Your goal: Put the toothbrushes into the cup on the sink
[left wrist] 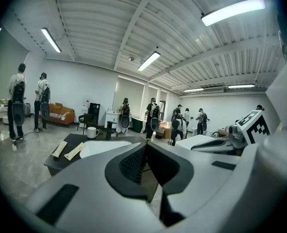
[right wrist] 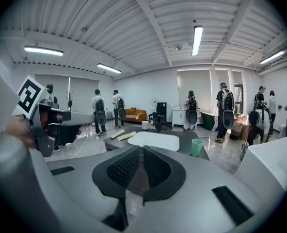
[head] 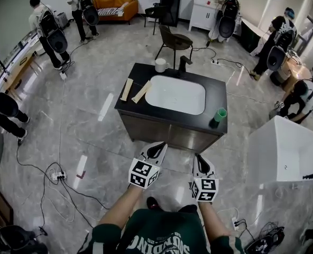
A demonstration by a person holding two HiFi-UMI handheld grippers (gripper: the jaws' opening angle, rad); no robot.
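Right now your left gripper is closed on nothing, and the two toothbrushes lie ahead of it, slightly left, on the sink counter. Your right gripper is likewise closed and empty, with the green cup ahead, slightly right.

A big open recording hall, not a home: a lone sink stand on a glossy floor, bathtub right, sofa far, a power strip, people wearing backpack rigs, strip lights.
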